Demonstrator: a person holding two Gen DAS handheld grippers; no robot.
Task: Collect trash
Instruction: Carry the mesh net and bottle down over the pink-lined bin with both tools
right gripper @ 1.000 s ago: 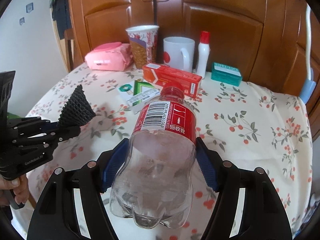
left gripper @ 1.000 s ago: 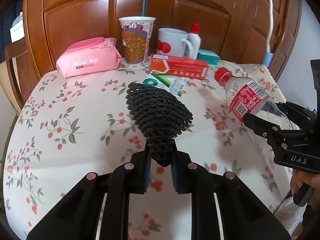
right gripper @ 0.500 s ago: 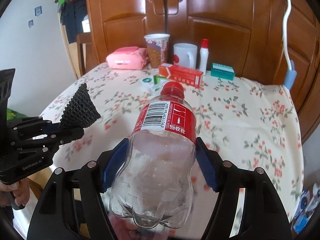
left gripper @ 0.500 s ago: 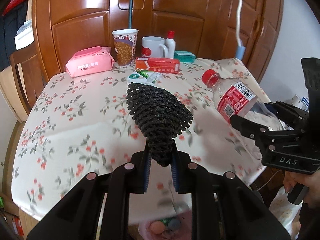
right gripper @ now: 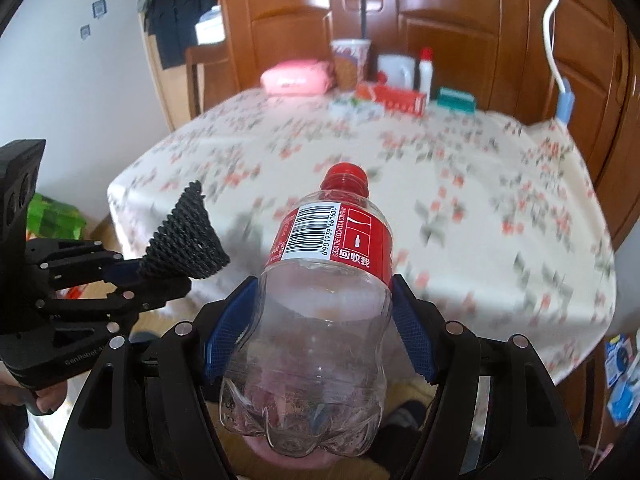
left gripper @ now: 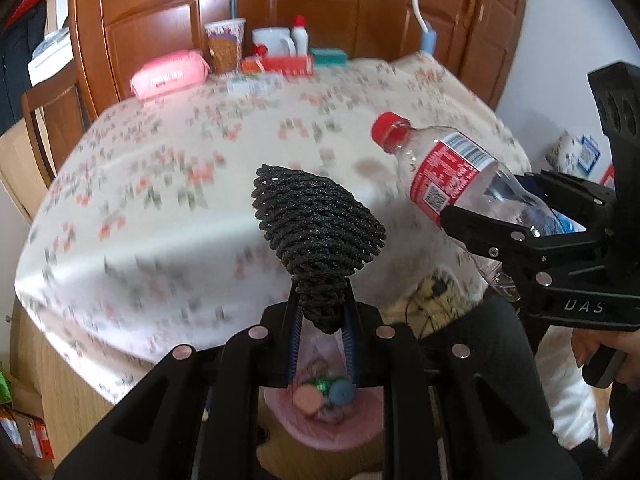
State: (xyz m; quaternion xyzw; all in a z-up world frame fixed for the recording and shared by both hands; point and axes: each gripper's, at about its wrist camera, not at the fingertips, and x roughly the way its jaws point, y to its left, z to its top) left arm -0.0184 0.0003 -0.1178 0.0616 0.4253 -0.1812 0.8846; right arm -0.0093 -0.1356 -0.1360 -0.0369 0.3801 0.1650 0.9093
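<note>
We are at the carry-and-drop step: nearest, our left tongs (left gripper: pixel 322 334) pinch the black woven cone (left gripper: pixel 316 228) above the pink bin (left gripper: pixel 320 428), our right tongs (right gripper: pixel 318 328) clamp the plastic bottle (right gripper: pixel 320 304), both off the far desk (left gripper: pixel 168 184), so next we lower and release each into the bin.

In the lower centre, the right claw (right gripper: pixel 320 328) clasped a clear bottle (right gripper: pixel 320 312), its red cap pointing toward the counter (right gripper: pixel 460 184) across mid-frame. At left, the left claw (right gripper: pixel 132 276) pinched a black cone (right gripper: pixel 186 240) by its tip.
</note>
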